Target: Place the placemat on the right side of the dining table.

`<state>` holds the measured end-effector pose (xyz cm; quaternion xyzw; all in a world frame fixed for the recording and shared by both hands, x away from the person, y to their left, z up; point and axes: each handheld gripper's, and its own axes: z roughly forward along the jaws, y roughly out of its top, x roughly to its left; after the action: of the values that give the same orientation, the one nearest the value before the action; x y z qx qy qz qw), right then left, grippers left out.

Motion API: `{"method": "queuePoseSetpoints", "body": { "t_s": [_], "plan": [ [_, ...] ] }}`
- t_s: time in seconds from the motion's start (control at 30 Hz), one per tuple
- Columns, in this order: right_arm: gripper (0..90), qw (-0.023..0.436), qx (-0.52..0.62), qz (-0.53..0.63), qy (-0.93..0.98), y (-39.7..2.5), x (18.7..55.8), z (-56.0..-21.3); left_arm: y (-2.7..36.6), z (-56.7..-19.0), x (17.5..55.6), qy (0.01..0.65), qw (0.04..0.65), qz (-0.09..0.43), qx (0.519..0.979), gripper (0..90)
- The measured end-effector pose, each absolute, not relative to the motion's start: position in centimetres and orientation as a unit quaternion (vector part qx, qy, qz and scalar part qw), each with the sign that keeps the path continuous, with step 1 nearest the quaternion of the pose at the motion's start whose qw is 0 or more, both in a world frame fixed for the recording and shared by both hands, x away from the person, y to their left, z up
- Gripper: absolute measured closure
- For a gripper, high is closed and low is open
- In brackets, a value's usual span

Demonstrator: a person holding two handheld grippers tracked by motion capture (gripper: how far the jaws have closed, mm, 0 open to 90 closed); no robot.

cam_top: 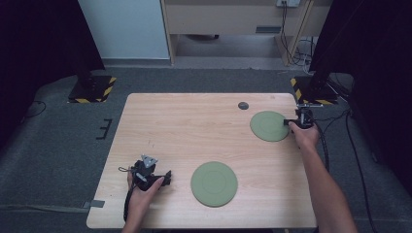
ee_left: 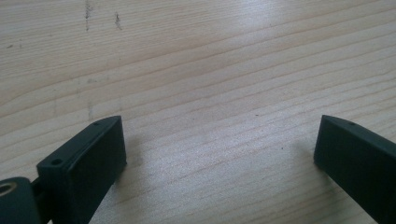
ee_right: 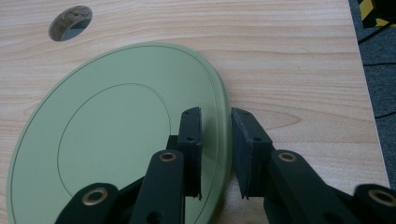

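Two round green plates lie on the wooden table [cam_top: 184,126]. The far plate [cam_top: 268,126] [ee_right: 112,135] sits near the right back corner. My right gripper [cam_top: 290,122] [ee_right: 215,113] straddles its right rim, one jaw over the plate's face and one outside the edge, closed narrow on the rim. The near plate [cam_top: 214,183] rests at the front centre. My left gripper [cam_top: 168,177] [ee_left: 219,121] is to its left, low over bare wood, with its jaws wide apart and nothing between them.
A small round hole [cam_top: 243,105] [ee_right: 70,22] is in the table just behind the far plate. The table's right edge [ee_right: 369,93] runs close to my right gripper. Black stands with yellow-striped bases [cam_top: 92,88] flank the table on grey floor.
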<state>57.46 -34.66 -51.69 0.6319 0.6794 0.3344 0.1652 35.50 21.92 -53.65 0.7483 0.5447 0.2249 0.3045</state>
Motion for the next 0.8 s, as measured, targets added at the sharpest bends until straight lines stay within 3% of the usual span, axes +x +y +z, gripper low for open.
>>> {"method": "queuePoseSetpoints", "body": {
  "t_s": [0.8],
  "plan": [
    [65.5, 0.173, 0.623, 0.338, 0.684, -34.55, 57.41, -51.85, 21.85, -53.65, 35.49, 0.543, 0.305, 0.224, 0.75, 1.7]
  ]
}}
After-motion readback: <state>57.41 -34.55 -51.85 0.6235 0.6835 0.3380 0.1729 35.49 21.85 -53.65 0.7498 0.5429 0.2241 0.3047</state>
